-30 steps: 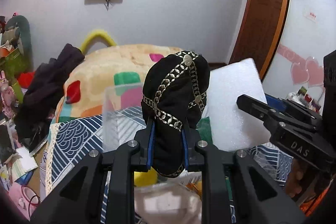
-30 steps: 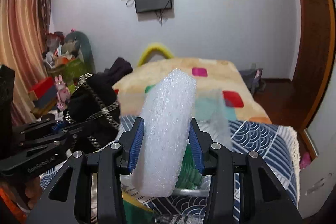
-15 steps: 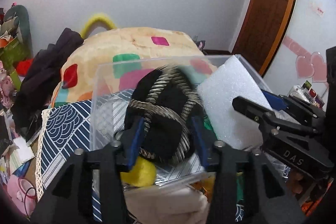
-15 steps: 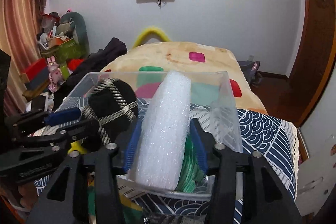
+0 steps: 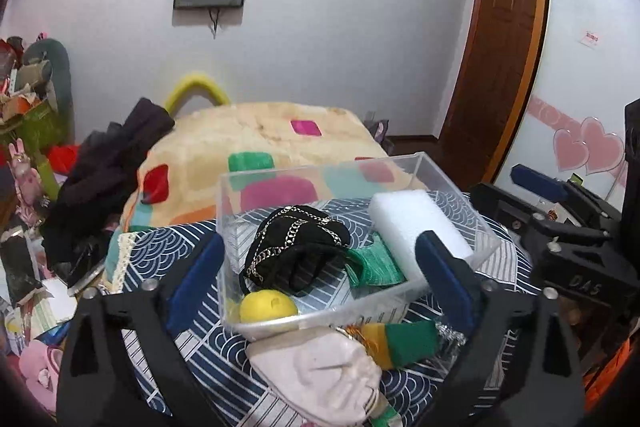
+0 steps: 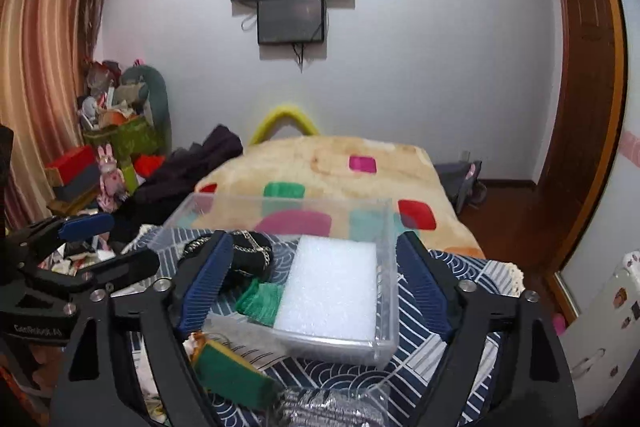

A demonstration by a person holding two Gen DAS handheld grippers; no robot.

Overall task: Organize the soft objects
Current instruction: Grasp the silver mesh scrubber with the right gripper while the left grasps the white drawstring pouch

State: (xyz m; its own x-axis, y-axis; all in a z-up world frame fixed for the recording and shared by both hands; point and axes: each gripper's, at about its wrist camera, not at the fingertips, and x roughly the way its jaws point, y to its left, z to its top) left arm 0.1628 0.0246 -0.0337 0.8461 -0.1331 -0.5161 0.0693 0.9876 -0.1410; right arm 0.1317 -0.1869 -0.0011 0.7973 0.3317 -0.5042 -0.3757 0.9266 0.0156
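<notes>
Inside the clear bin [image 5: 448, 183], black pouch [image 5: 296, 247] and white foam [image 6: 332, 283] lie released, so both gaping, empty tools, left tool [image 5: 320, 279] and right tool [image 6: 316, 283], should withdraw straight upward.

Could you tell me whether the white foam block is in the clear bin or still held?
In the bin. The foam lies flat inside the clear bin, and the right tongs are open around it, not touching.

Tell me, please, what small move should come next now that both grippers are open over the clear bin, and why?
Probably draw the left gripper back and down toward the pale soft piece lying outside the clear bin. The black chained hat and white foam block already rest inside, and both grippers are empty.
</notes>
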